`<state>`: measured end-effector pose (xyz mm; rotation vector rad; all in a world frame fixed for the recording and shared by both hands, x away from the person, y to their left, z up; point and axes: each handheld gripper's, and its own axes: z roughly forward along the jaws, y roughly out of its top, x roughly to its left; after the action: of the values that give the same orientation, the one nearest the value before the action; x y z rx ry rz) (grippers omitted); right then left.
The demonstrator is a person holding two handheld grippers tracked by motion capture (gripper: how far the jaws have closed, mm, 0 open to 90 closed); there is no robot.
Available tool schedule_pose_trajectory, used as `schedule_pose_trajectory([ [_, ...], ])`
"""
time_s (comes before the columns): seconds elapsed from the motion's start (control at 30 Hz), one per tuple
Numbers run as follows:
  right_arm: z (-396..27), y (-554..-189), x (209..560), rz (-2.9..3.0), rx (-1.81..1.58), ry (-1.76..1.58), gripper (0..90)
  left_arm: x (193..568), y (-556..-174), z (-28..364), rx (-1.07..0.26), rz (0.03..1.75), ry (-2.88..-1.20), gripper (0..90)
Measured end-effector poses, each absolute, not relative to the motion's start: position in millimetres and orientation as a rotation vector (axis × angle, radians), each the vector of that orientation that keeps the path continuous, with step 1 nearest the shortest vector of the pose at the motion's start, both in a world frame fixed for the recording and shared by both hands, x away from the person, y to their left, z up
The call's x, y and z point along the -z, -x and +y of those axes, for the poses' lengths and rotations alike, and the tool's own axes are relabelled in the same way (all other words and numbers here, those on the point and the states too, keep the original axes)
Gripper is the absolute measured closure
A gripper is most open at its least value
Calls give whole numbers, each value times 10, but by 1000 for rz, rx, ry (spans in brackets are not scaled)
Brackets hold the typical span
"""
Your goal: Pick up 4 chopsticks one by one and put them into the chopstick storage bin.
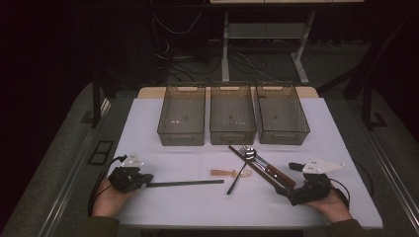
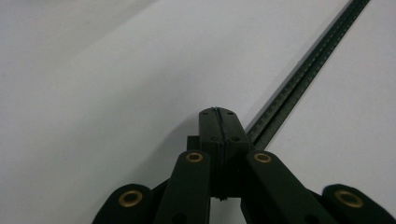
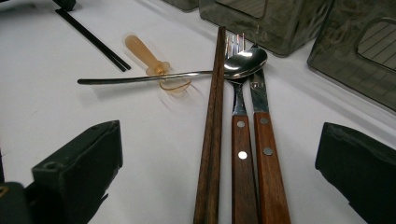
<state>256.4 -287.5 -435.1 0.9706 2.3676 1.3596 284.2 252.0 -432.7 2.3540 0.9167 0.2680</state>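
Cutlery spread across a white table (image 1: 163, 143), with three smoky see-through bins (image 1: 232, 118) lined up along the far edge. Left claw (image 1: 146, 180) low at the near left corner, jaws pressed flat together with nothing visible between them, seen closed tight in the left gripper view (image 2: 218, 114). Black chopsticks (image 1: 185, 183) lying flat just beside that claw's tip and running away from it toward the middle of the table; whether tip and sticks touch, impossible to tell. Same dark pair stretching off to the upper right in the left gripper view (image 2: 299, 81). Right claw (image 1: 291, 177) at the near right, jaws spread wide and holding nothing, black pads standing well apart in the right gripper view (image 3: 219, 158). Between those pads, near ends of the brown wooden chopsticks (image 3: 212, 126), a wood-handled fork (image 3: 240, 140) and a wood-handled knife (image 3: 266, 140), all flat and side by side. Metal spoon (image 3: 245, 60) resting with its bowl over the fork's head, slim handle crossing the wooden chopsticks to the left. Small amber plastic spoon (image 3: 144, 53) just beyond that handle.
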Motion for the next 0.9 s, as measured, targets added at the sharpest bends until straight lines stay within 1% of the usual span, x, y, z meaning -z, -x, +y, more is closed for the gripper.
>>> schedule_pose_trajectory([
  [0.9,-2851,-2564,4372,2380,-1352,-965,9,4315,-2577,2456,-187,878,-2370,892],
])
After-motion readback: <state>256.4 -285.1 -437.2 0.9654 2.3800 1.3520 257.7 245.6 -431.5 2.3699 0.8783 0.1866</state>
